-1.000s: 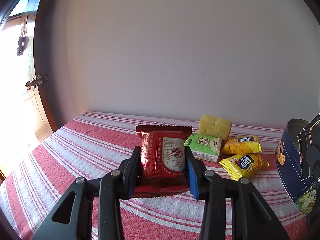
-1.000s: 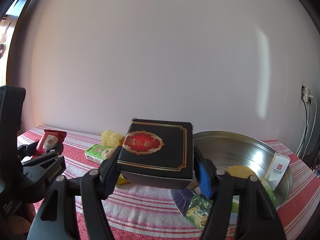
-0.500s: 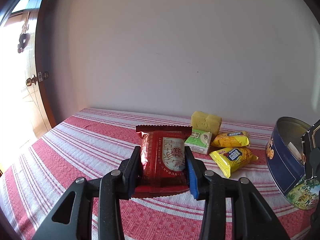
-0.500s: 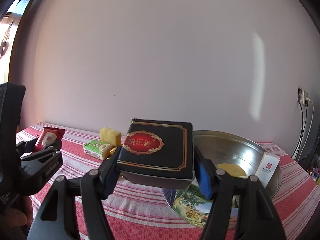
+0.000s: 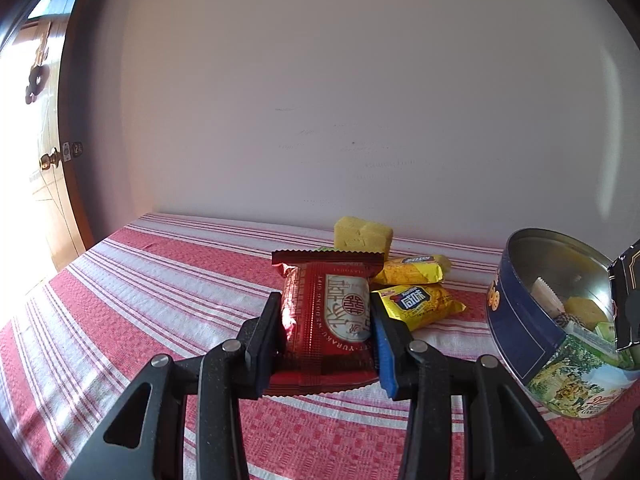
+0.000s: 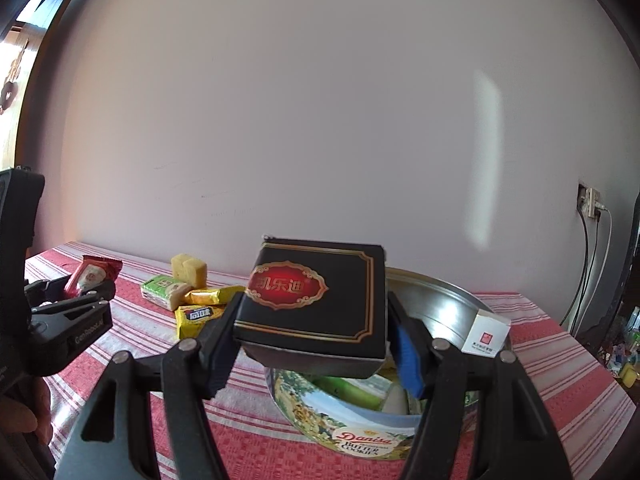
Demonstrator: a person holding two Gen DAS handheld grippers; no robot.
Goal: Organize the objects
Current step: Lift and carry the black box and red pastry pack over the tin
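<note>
My left gripper [image 5: 326,330] is shut on a red snack packet [image 5: 326,316] and holds it above the striped cloth. My right gripper [image 6: 316,330] is shut on a black box with a red emblem [image 6: 316,300] and holds it over the near rim of a round blue cookie tin [image 6: 360,432]. The tin also shows at the right of the left wrist view [image 5: 560,328], with several items inside. The left gripper shows at the left edge of the right wrist view [image 6: 80,300].
On the red and white striped cloth [image 5: 120,320] lie two yellow packets [image 5: 420,304], a yellow block [image 5: 362,234] and a green packet [image 6: 164,288], near the white wall. A small white box [image 6: 484,334] leans inside the tin. A door is at far left.
My right gripper has carried the black box closer to the tin, now over its near rim. The left gripper has lifted and shifted with the red packet; the loose snacks look farther away.
</note>
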